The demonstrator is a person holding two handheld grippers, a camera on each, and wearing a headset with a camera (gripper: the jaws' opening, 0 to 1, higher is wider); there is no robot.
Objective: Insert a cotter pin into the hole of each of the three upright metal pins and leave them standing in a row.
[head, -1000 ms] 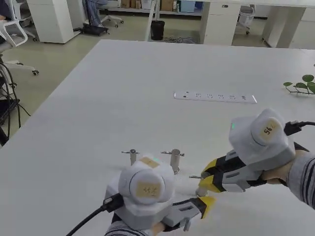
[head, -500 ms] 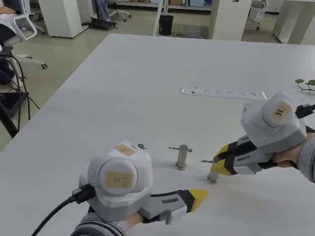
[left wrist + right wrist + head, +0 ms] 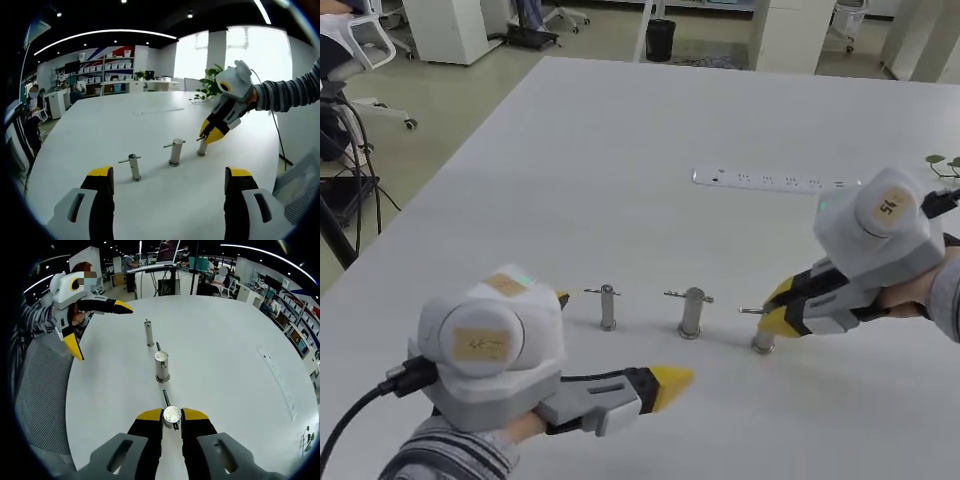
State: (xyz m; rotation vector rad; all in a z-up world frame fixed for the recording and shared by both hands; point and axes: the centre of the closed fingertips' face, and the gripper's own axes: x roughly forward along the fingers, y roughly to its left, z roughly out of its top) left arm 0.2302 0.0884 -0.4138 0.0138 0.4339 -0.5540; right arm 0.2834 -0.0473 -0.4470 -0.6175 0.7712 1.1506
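Right gripper fingers pinch top of upright end pin; cotter lies along row. Left gripper wide open, empty, facing row from bench's front edge.

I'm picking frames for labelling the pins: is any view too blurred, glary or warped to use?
Head view: sharp, evenly lit, faint shadows beside the three pins. Left gripper view: fisheye bows the ceiling light, and the window behind the right gripper is blown out. Right gripper view: the table rim curves hard, yet the near pin between the fingers is crisp.
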